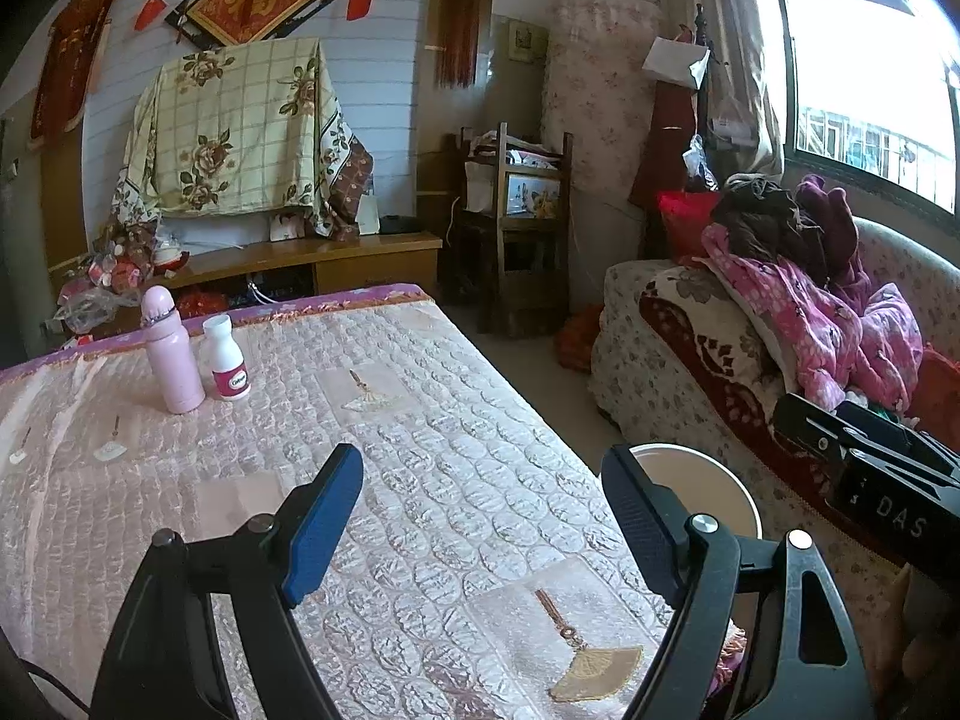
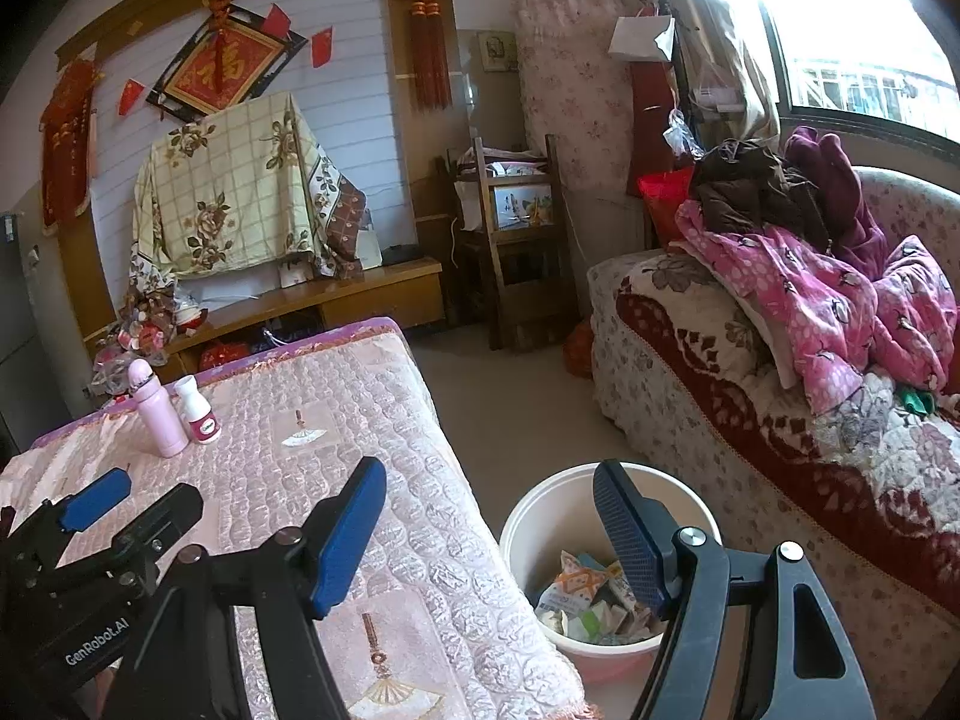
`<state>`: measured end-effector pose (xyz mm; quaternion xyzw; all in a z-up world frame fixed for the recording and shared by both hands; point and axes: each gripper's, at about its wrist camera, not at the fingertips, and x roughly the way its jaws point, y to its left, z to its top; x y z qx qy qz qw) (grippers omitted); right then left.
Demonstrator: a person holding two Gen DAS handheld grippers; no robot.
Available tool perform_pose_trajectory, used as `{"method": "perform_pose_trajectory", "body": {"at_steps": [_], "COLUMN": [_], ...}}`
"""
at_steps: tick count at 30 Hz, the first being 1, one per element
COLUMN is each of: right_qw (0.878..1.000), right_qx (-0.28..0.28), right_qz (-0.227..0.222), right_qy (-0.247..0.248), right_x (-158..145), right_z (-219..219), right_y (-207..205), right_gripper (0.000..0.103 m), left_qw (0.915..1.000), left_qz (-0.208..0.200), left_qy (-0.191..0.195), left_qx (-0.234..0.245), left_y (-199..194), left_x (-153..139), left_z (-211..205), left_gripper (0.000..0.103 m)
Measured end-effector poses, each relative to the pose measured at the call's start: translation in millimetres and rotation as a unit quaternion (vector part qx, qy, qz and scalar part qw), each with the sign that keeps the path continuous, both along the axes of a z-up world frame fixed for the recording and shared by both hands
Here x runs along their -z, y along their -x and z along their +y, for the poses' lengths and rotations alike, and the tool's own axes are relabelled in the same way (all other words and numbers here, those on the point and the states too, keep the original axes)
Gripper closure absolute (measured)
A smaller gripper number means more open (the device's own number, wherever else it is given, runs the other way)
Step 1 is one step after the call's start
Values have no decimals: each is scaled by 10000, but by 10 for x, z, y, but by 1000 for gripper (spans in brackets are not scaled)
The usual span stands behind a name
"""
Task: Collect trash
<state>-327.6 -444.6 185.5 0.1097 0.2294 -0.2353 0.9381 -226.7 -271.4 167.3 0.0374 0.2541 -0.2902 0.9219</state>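
Observation:
A white bin (image 2: 555, 510) stands on the floor between the table and the sofa, with crumpled wrappers and paper trash (image 2: 591, 600) in its bottom. My right gripper (image 2: 489, 540) hangs open and empty, its right finger over the bin and its left finger over the table's edge. My left gripper (image 1: 480, 516) is open and empty above the pink quilted tablecloth (image 1: 450, 420). It also shows in the right wrist view as the left gripper (image 2: 129, 507). The bin's rim (image 1: 714, 474) peeks past its right finger. A pink bottle (image 1: 174, 354) and a white bottle (image 1: 227, 360) stand upright at the table's far left.
A floral sofa (image 2: 708, 360) heaped with pink and dark clothes (image 2: 810, 276) runs along the right. A wooden chair (image 2: 516, 228) and a low cabinet (image 2: 360, 294) with a cloth-draped set stand at the far wall. Bare floor (image 2: 510, 396) lies beyond the bin.

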Motion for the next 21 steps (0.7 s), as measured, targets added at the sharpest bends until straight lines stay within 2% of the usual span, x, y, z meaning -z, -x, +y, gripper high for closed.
{"method": "perform_pose_trajectory", "body": {"at_steps": [21], "right_qw": [9999], "right_qx": [32], "right_qz": [92], "right_qy": [-77], "right_x": [73], "right_z": [-55], "right_y": [-47], "right_gripper": [28], "left_qw": [9999], "left_qz": [102], "left_qy": [-25], "left_qx": [33], "left_y": [-69], "left_x": [73], "left_z": [12], "left_gripper": [21]}}
